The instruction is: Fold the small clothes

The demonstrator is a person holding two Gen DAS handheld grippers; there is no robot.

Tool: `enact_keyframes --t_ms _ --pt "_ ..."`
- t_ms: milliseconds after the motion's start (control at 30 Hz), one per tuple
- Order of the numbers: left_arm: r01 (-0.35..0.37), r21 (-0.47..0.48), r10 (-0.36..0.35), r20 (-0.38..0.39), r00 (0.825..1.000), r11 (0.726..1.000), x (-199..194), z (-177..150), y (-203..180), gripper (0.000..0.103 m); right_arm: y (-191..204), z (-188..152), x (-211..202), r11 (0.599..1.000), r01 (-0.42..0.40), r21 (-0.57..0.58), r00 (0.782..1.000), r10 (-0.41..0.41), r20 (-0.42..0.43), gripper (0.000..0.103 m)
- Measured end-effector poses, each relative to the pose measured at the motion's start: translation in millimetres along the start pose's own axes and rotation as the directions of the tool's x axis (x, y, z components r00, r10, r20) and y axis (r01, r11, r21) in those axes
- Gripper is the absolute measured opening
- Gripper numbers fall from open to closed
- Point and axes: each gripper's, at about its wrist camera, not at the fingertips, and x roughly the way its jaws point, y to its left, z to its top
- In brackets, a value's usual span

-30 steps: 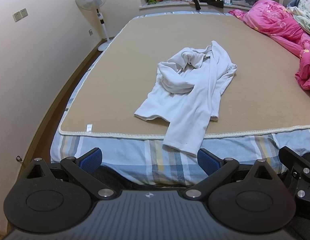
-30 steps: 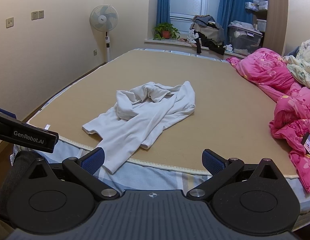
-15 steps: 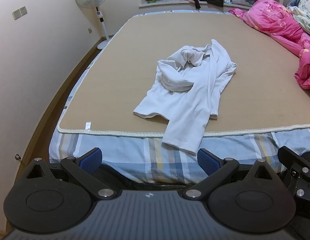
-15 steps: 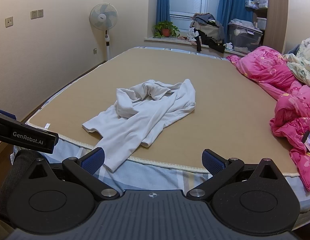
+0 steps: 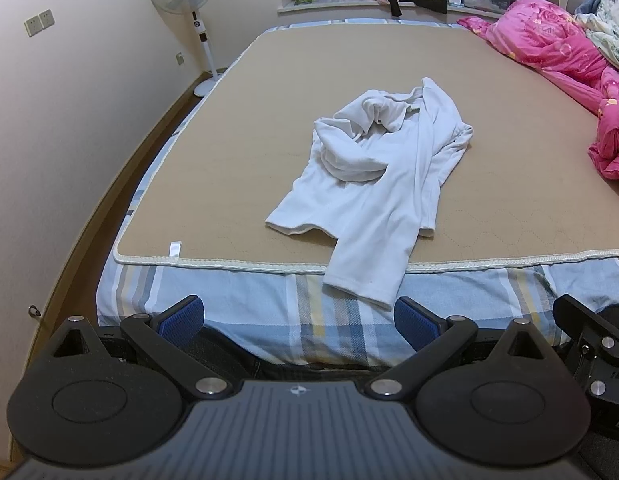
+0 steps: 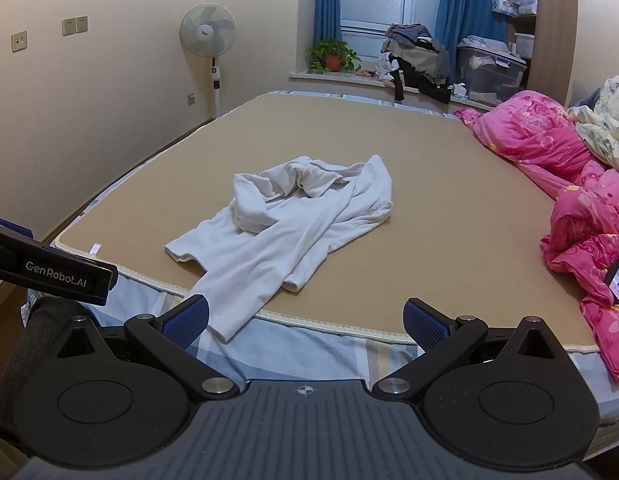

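On the tan mattress pad point(image 5: 245, 168) of a bed, a crumpled white long-sleeved shirt point(image 5: 373, 168) is seen lying near the front edge, its body bunched toward the far side and one sleeve point(image 5: 365, 276) draped over the pad's cream piping onto the blue, grey and yellow plaid sheet point(image 5: 237, 300) below. A small white tag point(image 5: 175, 249) is sewn at the pad's front left corner; no writing on it can be read. The left gripper point(image 5: 299, 318) is held short of the bed's edge with its blue-padded fingers point(image 5: 181, 316) spread wide and nothing between them. The right gripper point(image 6: 305, 318) is likewise released and empty, its blue pads point(image 6: 423, 324) set wide apart, with the sleeve's cuff seen just beyond its left finger. In the right wrist view, the body of the left gripper is visible at the left edge, and the white lettering "GenRobot.AI" point(image 6: 55, 279) is printed on it. A pink floral quilt point(image 6: 569, 184) is heaped along the right side of the bed. A white standing fan point(image 6: 208, 36) is placed by the wall; a small label on its hub is too small to read. A potted plant point(image 6: 332, 56), a pile of clothes point(image 6: 415, 58) and a clear storage box point(image 6: 489, 76) are set on the window ledge between blue curtains point(image 6: 328, 12).
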Motion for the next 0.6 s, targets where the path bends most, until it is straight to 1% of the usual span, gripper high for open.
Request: enact_keyframes --t_ms 600 --pt "0.002 -0.001 -0.002 -0.005 1.0 1.0 2.5 -0.6 -0.8 0.102 -0.5 -0.1 2.4 1.0 -0.006 0.005 1.0 0.006 -0.012 0.102"
